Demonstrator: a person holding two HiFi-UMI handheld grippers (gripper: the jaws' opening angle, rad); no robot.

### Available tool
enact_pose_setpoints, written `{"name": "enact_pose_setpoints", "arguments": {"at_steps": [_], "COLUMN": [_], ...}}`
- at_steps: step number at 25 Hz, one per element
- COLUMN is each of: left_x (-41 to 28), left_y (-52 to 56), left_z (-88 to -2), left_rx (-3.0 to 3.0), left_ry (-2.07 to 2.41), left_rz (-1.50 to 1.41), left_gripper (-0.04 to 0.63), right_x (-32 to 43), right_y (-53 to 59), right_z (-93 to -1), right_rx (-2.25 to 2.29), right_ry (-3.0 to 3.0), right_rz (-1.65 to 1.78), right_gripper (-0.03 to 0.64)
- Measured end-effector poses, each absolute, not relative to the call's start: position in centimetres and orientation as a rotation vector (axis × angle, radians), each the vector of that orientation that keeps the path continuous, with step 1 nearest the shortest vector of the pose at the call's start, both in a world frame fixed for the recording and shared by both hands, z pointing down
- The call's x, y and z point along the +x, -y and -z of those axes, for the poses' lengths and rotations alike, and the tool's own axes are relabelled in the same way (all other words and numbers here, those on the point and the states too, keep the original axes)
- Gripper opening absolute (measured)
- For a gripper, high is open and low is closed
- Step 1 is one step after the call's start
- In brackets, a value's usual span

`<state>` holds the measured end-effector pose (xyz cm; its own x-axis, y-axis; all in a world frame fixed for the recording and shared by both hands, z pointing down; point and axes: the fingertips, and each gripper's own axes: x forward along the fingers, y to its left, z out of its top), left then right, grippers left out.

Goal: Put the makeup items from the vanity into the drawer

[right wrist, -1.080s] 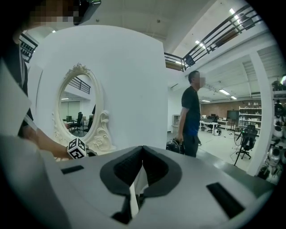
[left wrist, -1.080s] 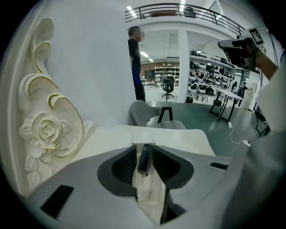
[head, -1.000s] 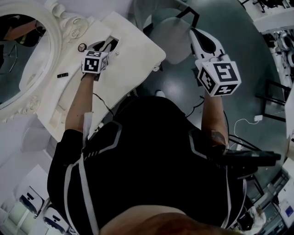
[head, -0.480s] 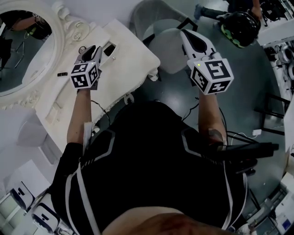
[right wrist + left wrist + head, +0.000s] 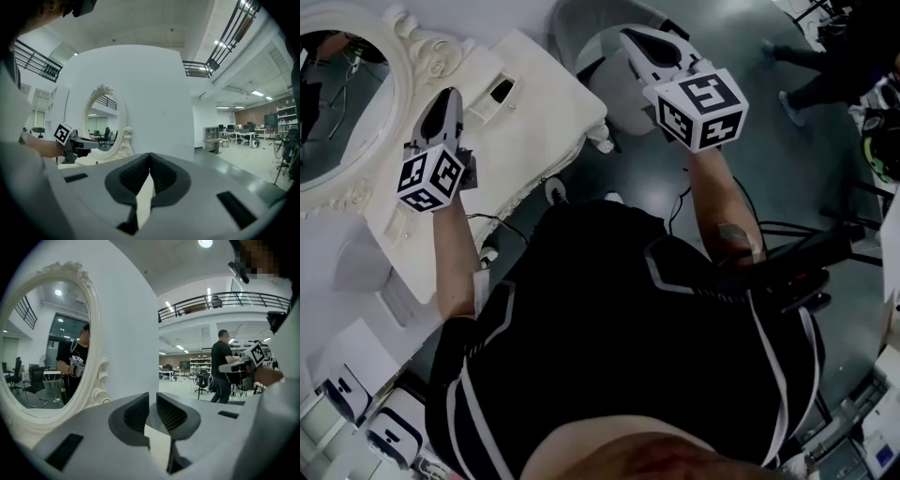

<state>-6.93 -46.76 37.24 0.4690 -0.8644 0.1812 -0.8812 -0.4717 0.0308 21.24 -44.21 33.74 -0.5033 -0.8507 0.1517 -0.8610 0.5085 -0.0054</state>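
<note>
While your left gripper (image 5: pixel 447 96) hangs over the vanity (image 5: pixel 546 122) at ten o'clock, its jaws stand a sliver apart with nothing between them. Its own view looks past them at the mirror (image 5: pixel 44 338).

Right gripper (image 5: pixel 639 37) at one o'clock, held off the vanity's far edge. Jaws pressed together, empty.

No makeup item shows on the bare top. One may lie under the left gripper; cannot tell.

Small dark opening (image 5: pixel 500 90) in the top at one o'clock of the left gripper. Drawer or recess, unclear.

Judgement: the step in hand is either a reach for the next item or a check that the top is cleared. The next move calls for you to tip the left gripper down, find an item, and spread the jaws wider before closing.
</note>
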Motion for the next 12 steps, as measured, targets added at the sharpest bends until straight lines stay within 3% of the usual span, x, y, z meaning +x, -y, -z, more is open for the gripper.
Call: {"name": "enact_pose_setpoints", "arguments": {"at_steps": [4, 12], "left_x": [-7.6, -9.7], "left_y": [43.9, 40.9], "left_z": [-33.9, -29.0], "left_rx": [2.593, 2.59], "left_ry": [1.535, 1.588], "left_rz": [-0.063, 0.016], "left_gripper": [0.006, 0.005], "right_x": [19.2, 16.2], "right_y": [44.1, 44.5], "right_z": [-33.5, -32.3], "right_rx": [1.408, 1.371], "right_ry": [2.686, 2.718], "right_rz": [-0.112, -0.062], "right_gripper": [0.005, 0.005]}}
